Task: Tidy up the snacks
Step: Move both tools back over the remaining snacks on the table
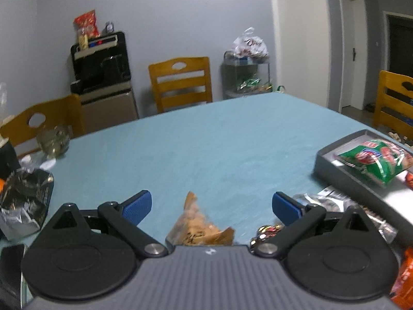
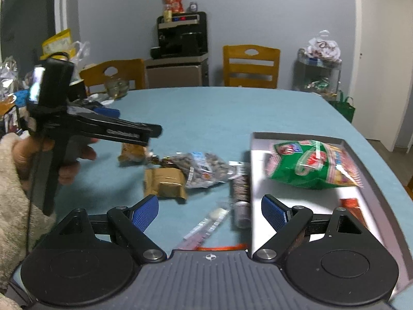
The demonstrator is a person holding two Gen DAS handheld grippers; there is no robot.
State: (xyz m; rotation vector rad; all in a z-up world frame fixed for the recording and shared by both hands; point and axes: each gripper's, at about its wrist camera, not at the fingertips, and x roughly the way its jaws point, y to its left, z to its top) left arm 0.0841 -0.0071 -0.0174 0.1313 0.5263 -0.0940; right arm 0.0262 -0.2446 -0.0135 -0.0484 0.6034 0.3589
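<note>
My left gripper [image 1: 211, 206] is open, hovering just above a clear packet of brown snacks [image 1: 198, 228] on the blue tablecloth; the packet lies between and below the fingers. The same packet [image 2: 131, 152] shows under the left gripper in the right wrist view. My right gripper [image 2: 209, 210] is open and empty above a thin clear-wrapped stick [image 2: 206, 226] and a dark tube snack [image 2: 240, 193]. A grey tray [image 2: 296, 135] holds a green snack bag [image 2: 309, 166] and a red packet [image 2: 352, 205]. A gold-brown packet [image 2: 165, 184] and a clear bag of dark snacks [image 2: 204, 168] lie between.
The tray [image 1: 335, 173] with the green bag [image 1: 374, 160] sits right of the left gripper. A crumpled black bag [image 1: 24, 201] and a glass jar [image 1: 54, 139] lie at the left. Wooden chairs [image 1: 180, 82] ring the table. An orange packet [image 1: 405, 279] is near right.
</note>
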